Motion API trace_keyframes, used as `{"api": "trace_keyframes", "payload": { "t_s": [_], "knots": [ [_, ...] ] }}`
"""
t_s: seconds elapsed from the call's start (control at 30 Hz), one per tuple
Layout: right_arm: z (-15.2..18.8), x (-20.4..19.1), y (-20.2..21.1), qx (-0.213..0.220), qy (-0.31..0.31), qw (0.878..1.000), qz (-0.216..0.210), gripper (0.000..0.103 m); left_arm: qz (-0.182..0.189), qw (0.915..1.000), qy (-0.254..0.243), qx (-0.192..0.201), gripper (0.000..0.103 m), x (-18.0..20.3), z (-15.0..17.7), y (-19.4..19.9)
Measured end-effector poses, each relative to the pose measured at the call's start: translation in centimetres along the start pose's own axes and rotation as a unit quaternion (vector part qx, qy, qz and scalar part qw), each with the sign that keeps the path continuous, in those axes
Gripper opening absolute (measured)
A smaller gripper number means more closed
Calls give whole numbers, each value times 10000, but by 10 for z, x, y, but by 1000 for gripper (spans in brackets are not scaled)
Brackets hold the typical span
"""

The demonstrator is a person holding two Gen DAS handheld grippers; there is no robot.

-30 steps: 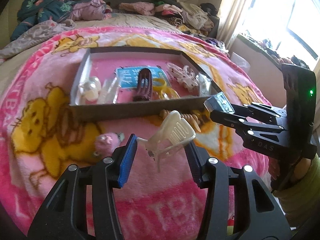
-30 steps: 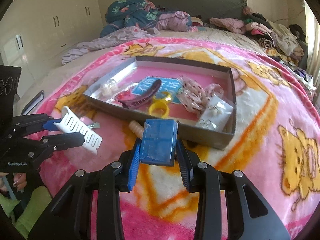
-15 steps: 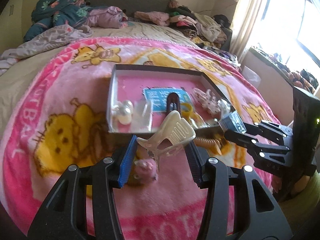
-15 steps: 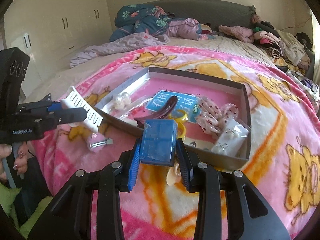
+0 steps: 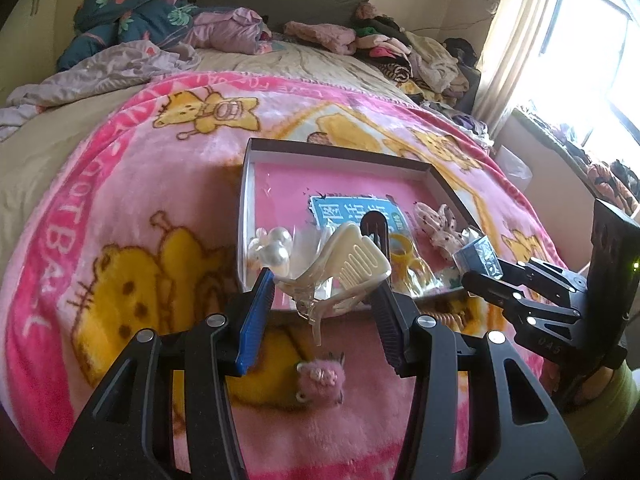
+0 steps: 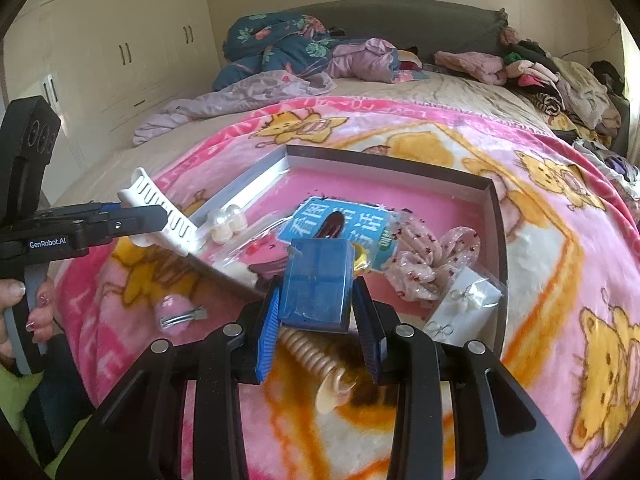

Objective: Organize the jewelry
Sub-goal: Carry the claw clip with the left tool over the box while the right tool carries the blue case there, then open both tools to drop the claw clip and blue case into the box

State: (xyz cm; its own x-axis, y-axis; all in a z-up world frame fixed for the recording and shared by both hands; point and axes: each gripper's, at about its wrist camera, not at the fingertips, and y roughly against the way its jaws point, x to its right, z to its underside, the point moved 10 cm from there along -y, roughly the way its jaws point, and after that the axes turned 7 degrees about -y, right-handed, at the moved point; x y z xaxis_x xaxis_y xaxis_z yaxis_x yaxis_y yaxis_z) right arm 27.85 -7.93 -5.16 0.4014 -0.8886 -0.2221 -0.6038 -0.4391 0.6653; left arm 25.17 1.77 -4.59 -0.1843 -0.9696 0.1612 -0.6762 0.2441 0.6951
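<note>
Both grippers look loaded for the drop: left gripper (image 5: 324,300) is clamped on a cream claw clip (image 5: 348,268), right gripper (image 6: 316,320) on a little blue box (image 6: 318,284), both held over the near edge of the tray (image 6: 400,166), presumably so they land inside

The far half of the shallow grey cardboard tray (image 6: 400,166), upper centre of the frame, is left bare. Its near half is crowded by a blue printed packet (image 6: 340,220), white pearl hair clips (image 6: 226,222) and a pink dotted fabric scrunchie (image 6: 432,256).
</note>
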Motion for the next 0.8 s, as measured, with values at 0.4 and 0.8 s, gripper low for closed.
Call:
{"api": "trace_keyframes", "payload": {
  "t_s": [0.4, 0.8],
  "knots": [
    [-18, 34, 0, 132, -195, 9994, 240, 33, 45, 10000, -66, -51, 40, 1, -18, -21],
    [-25, 64, -3, 153, -348, 9980, 496, 33, 164, 9995, -236, -146, 40, 20, -36, -51]
  ]
}}
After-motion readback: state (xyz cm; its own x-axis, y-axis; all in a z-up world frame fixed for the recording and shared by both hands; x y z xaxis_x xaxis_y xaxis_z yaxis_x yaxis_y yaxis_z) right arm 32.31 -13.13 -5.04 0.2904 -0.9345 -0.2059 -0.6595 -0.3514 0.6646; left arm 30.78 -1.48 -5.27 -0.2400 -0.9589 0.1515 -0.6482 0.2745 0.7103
